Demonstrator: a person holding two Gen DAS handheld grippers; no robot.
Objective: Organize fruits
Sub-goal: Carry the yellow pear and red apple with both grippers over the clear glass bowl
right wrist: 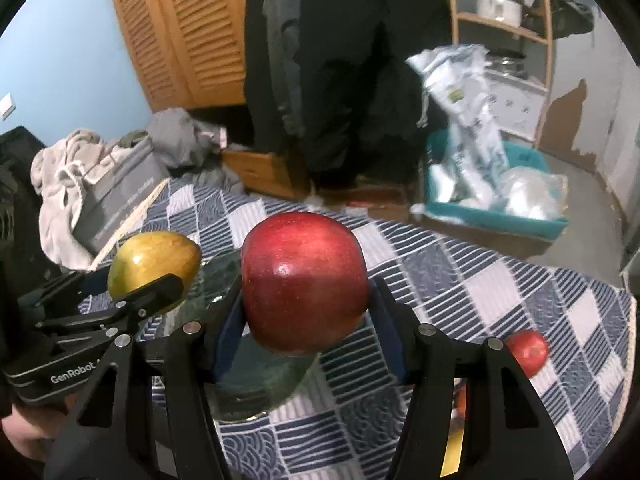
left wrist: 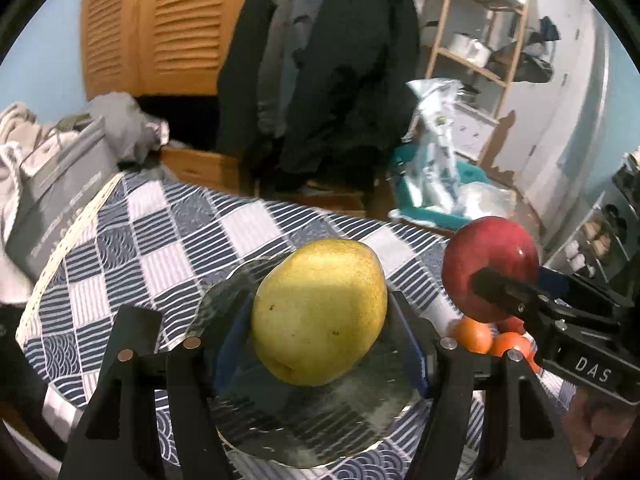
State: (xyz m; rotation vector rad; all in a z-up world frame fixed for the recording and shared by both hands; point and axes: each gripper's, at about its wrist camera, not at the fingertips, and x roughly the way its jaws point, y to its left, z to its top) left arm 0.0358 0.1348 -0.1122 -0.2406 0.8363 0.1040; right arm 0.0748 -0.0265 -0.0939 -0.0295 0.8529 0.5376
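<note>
Gripper-held pear (left wrist: 320,312) over glass plate (left wrist: 280,432)

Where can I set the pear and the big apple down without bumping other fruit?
The glass plate under the pear, held in the left gripper, is bare. The checked cloth beyond the big apple in the right gripper is open up to the table's far edge. It is crowded by the oranges and the small red apple.
</note>
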